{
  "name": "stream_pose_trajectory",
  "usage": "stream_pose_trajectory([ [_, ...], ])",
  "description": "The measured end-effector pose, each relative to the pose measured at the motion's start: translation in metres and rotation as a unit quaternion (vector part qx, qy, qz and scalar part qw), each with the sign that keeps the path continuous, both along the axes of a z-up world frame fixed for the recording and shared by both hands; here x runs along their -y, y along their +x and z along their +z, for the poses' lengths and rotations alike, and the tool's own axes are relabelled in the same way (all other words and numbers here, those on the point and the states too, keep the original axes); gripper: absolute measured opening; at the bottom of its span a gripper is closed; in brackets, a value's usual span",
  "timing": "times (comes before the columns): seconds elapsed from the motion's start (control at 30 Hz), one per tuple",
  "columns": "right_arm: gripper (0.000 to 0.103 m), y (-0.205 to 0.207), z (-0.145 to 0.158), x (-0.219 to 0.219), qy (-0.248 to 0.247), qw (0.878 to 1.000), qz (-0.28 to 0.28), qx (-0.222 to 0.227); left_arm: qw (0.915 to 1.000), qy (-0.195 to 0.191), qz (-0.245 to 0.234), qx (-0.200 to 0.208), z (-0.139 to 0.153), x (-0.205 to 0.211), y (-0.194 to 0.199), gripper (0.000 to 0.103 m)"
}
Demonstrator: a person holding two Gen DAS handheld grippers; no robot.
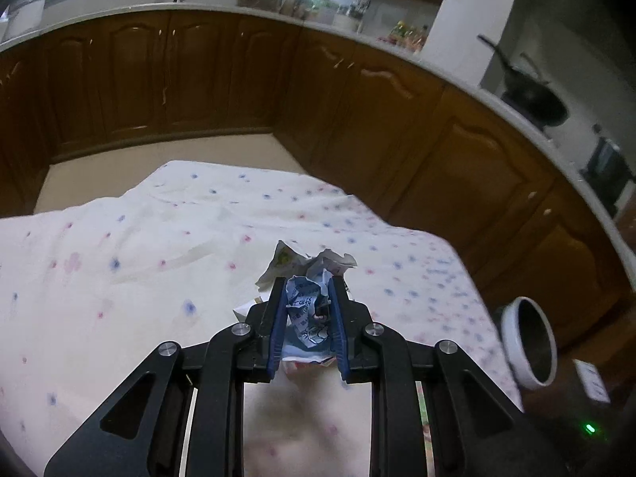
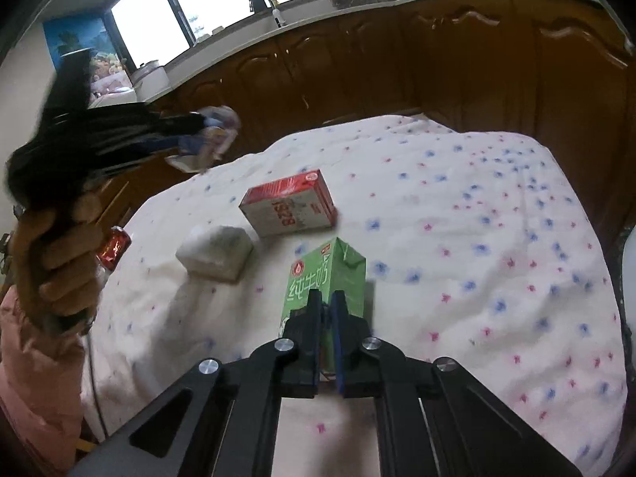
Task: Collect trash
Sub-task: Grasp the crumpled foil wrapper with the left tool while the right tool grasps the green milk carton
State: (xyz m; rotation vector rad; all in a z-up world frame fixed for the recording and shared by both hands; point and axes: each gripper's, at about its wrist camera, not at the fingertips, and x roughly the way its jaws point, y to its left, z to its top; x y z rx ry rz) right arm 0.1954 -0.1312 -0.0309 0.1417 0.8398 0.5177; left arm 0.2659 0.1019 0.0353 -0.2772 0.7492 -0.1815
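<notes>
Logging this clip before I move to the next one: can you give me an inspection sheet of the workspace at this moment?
Surface: table under a white floral cloth, wrinkled.
Job's things: crumpled paper in the left gripper, lifted off the cloth; green milk carton upright; red carton lying flat; white wad and red can near the cloth's left edge.
Clutter: nothing seen.
Grippers: left gripper shut on the crumpled paper; right gripper jaws together at the green milk carton, grip on it unclear.
Cables: thin cable hanging below the left hand.
Surroundings: white bin beside the table; brown cabinets, counter, sink, window.
</notes>
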Motion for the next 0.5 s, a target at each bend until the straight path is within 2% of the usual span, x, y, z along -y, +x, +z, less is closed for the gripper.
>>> stream_pose_trajectory([
  [0.03,0.006,0.000,-0.001,0.002,-0.001,1.000,-0.001,-0.001,1.0000,-0.006,-0.004,0.002,0.002,0.000,-0.010,0.019],
  [0.1,0.016,-0.001,-0.003,0.005,0.011,1.000,0.002,-0.008,0.9998,-0.017,-0.008,0.004,0.001,0.000,-0.030,0.019],
  [0.13,0.029,0.000,-0.005,0.002,0.012,1.000,0.001,-0.010,0.9996,-0.026,-0.008,0.004,-0.002,-0.001,-0.041,0.019],
  [0.17,0.055,0.000,-0.006,-0.001,0.009,1.000,0.002,-0.010,0.9994,-0.032,-0.007,0.002,-0.005,-0.003,-0.050,0.019],
  [0.23,0.082,-0.001,-0.006,-0.007,-0.005,1.000,-0.003,-0.002,0.9990,-0.045,-0.001,-0.004,-0.014,-0.007,-0.068,0.019],
  [0.3,0.081,0.001,-0.008,-0.018,-0.034,0.999,-0.006,0.006,0.9986,-0.052,0.008,-0.011,-0.025,-0.010,-0.084,0.019],
  [0.4,0.077,0.012,-0.019,-0.029,-0.066,0.998,-0.008,-0.014,0.9973,-0.067,0.011,-0.028,-0.038,-0.015,-0.102,0.019],
  [0.43,0.067,0.013,-0.022,-0.029,-0.070,0.997,-0.009,-0.018,0.9969,-0.069,0.014,-0.033,-0.043,-0.016,-0.107,0.019],
  [0.47,0.047,0.015,-0.026,-0.029,-0.075,0.997,-0.011,-0.025,0.9967,-0.071,0.012,-0.039,-0.048,-0.016,-0.112,0.019],
  [0.5,0.048,0.015,-0.029,-0.028,-0.072,0.997,-0.010,-0.033,0.9966,-0.070,0.010,-0.043,-0.051,-0.015,-0.114,0.019],
])
